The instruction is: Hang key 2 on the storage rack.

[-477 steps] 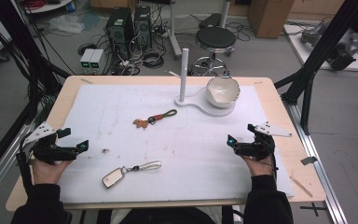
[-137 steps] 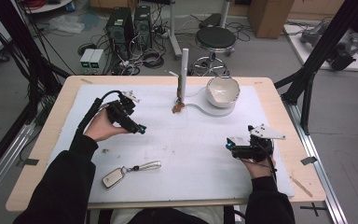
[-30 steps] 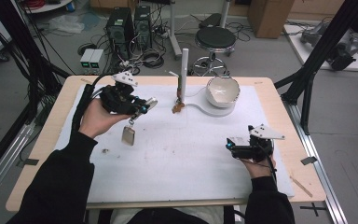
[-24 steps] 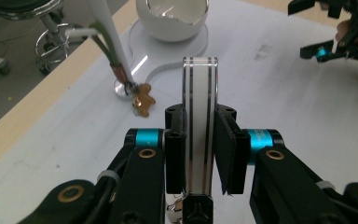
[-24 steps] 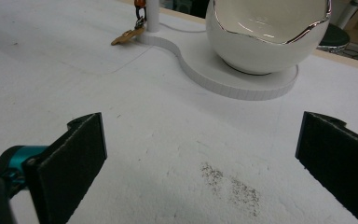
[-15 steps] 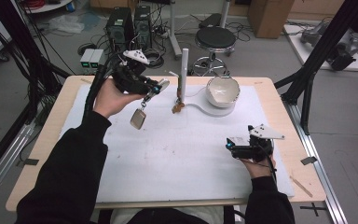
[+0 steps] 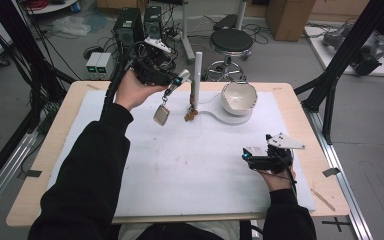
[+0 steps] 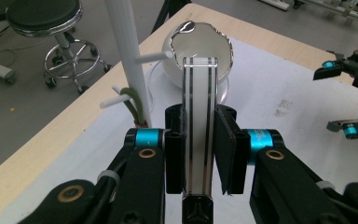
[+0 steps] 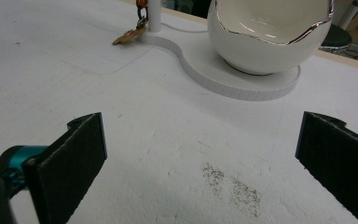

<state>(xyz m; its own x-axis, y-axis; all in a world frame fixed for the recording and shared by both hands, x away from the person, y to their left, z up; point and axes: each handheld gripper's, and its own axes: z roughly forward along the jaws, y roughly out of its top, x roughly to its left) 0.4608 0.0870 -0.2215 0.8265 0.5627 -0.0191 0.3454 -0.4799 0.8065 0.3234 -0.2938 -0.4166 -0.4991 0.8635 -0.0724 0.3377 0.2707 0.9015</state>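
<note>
Beside the white post (image 7: 197, 75), the left gripper (image 7: 176, 82) grasps the key fob's strap (image 8: 199, 126), fob (image 7: 161, 115) dangling below.

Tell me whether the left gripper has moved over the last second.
Yes: the left gripper, holding the key fob, moved right toward the white post.

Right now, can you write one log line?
left gripper: shut on grey strap of silver key fob | white peg stand: beside | right gripper: open, idle
</note>
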